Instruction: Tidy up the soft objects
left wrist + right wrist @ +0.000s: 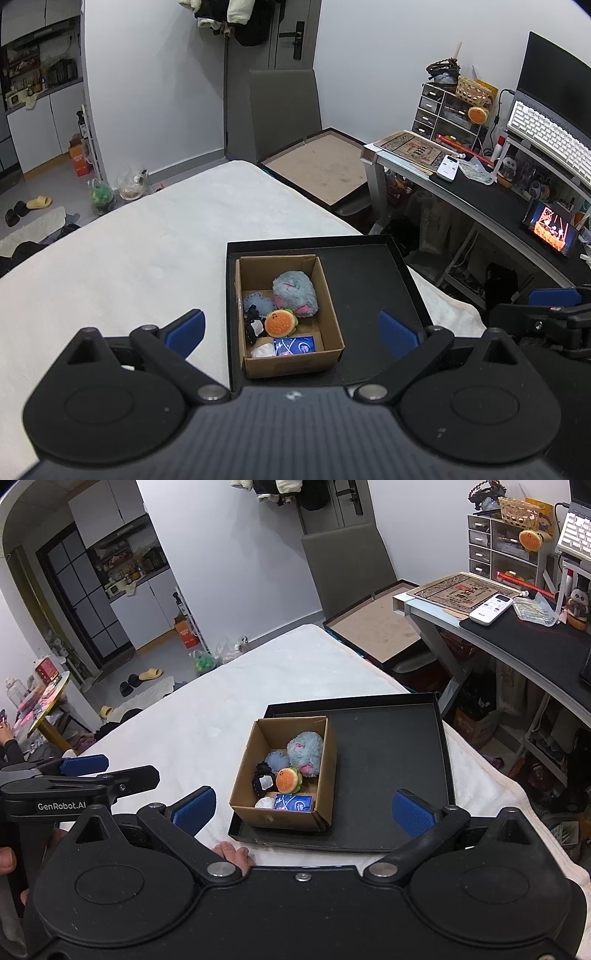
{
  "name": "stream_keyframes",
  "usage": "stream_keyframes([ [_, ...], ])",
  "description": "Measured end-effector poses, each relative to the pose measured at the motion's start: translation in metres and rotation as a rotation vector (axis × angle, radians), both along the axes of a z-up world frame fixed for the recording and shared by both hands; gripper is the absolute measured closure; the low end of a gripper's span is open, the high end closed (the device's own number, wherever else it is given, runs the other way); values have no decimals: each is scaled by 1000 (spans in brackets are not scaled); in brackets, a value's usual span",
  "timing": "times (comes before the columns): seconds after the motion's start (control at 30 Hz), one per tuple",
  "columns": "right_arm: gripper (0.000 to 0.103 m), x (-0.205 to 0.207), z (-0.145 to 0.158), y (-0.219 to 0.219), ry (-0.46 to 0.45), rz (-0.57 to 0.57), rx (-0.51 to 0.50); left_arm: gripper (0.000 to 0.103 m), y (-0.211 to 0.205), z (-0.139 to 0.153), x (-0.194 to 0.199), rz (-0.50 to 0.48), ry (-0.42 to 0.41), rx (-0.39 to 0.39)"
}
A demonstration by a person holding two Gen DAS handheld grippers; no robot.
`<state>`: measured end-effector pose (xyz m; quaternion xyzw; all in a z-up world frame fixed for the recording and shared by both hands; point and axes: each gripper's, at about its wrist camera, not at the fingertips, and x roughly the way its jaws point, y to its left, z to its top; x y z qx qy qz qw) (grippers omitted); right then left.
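Note:
A brown cardboard box point(328, 314) point(325, 775) sits in the left part of a black tray point(369, 280) point(388, 760) on the white-covered bed. Inside lie a grey-blue fluffy plush point(295, 291) point(306, 751), a small blue plush point(256, 302) point(277, 758), a burger plush point(281, 323) point(289, 779), a black-and-white soft toy point(255, 326) point(263, 781), a blue tissue pack point(297, 345) point(293, 803) and a white wad point(263, 350) point(265, 804). My left gripper point(291, 330) is open and empty, above the box's near end. My right gripper point(303, 808) is open and empty, near the tray's front edge.
The white bed cover point(129, 258) point(207, 709) stretches left and far. A desk point(480, 199) point(517, 635) with keyboard, remote and drawers stands at right. A grey chair point(284, 110) and an open flat box point(321, 162) stand beyond the bed. My left gripper shows in the right wrist view point(85, 771).

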<state>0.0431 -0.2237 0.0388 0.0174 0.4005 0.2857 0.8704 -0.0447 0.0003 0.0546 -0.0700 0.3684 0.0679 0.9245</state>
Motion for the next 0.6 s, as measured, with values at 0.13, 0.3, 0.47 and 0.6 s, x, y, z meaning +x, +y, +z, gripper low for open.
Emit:
stream_keyframes([
  [0.13, 0, 0, 0, 1, -4, -1, 0, 4, -1, 0, -1, 3, -1, 2],
  [0.3, 0, -1, 0, 1, -3, -1, -1, 4, -1, 1, 0, 4, -6, 14],
  [0.47, 0, -1, 0, 2, -3, 1, -1, 4, -2, 1, 1, 3, -7, 14],
  [0.6, 0, -2, 0, 2, -1, 0, 2, 4, -3, 0, 3, -2, -3, 11],
])
